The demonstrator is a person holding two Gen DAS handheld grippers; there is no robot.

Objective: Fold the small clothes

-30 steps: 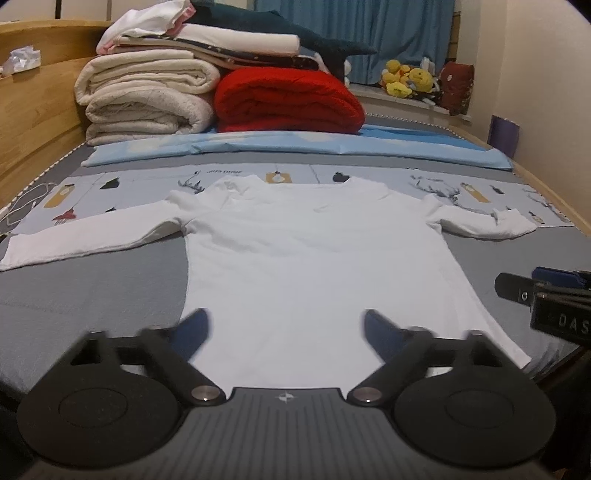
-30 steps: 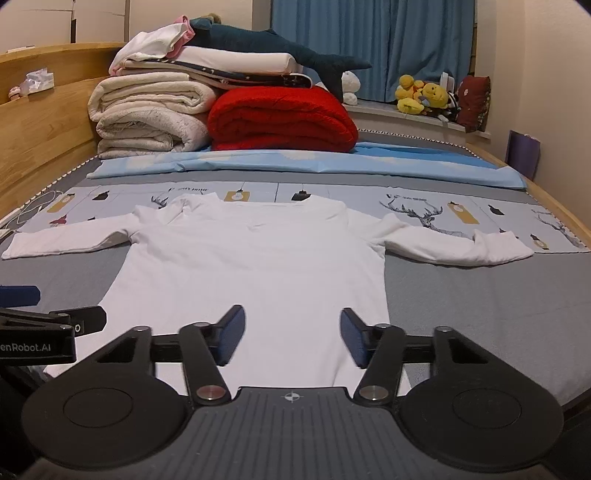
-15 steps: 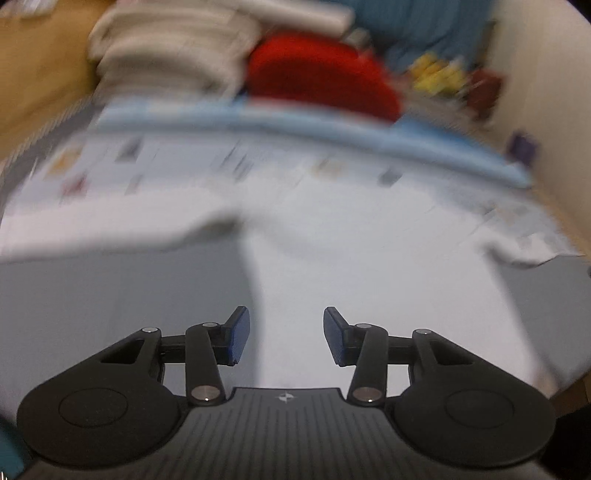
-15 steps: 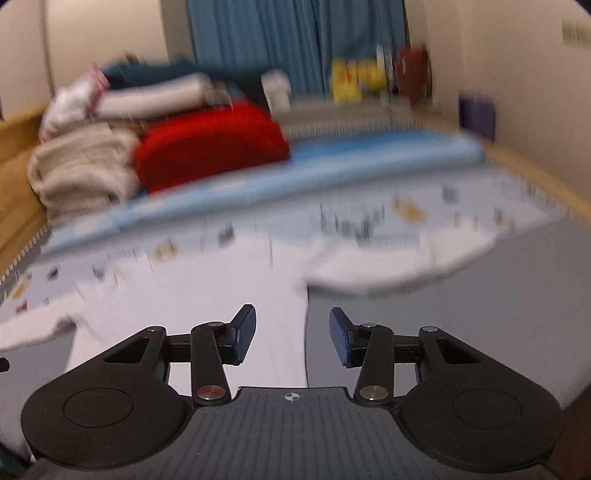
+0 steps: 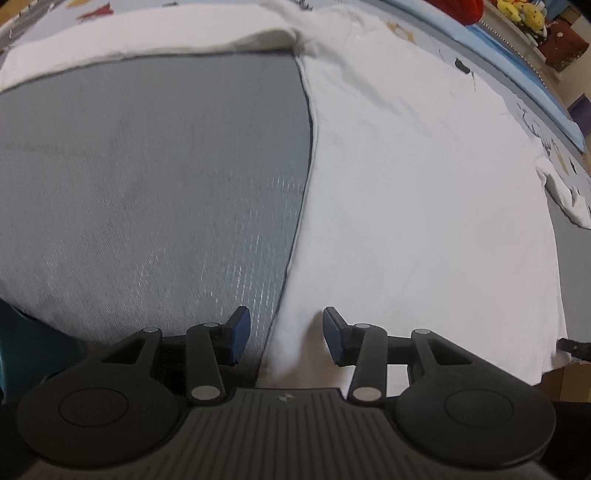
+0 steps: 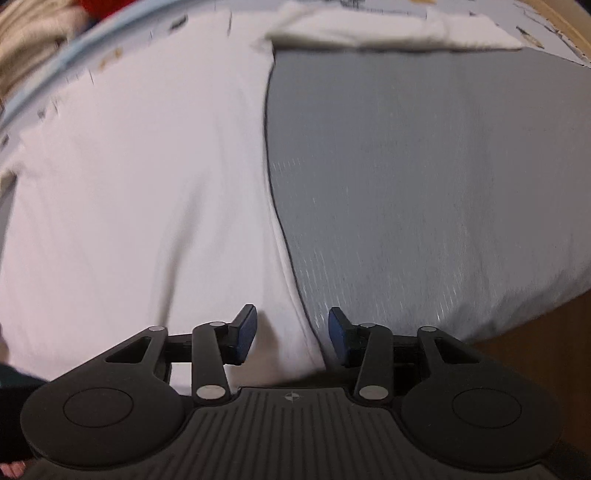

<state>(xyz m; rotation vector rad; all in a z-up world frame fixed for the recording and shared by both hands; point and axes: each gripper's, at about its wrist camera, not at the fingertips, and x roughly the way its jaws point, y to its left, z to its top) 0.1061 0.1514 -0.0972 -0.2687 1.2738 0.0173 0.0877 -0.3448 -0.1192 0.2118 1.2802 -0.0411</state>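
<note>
Left wrist view shows the bed (image 5: 155, 177) first: grey sheet filling the left half, with the white shirt (image 5: 424, 192) spread flat over the right half, its left sleeve (image 5: 147, 40) stretched out along the top. A second ago both cameras looked across the whole bed from behind the hem; now we are down close over the shirt's bottom corners, one on each side. That tells us, we judge, that the approach is over and the first grasp is about to be made.

In the right wrist view the picture mirrors this: shirt (image 6: 140, 177) on the left, grey bed (image 6: 424, 166) on the right, the right sleeve (image 6: 388, 33) lying along the top edge.

Our left tongs (image 5: 284, 338) stand open at a moderate gap, straddling the shirt's left side seam near the hem, with cloth between the pads but nothing pinched. Our right tongs (image 6: 291, 338) are open the same way over the right side seam. Whether the pads touch the fabric we cannot tell.

Since the shirt lies flat and unfolded, the task has barely begun; closing on both corners looks like the next step.
</note>
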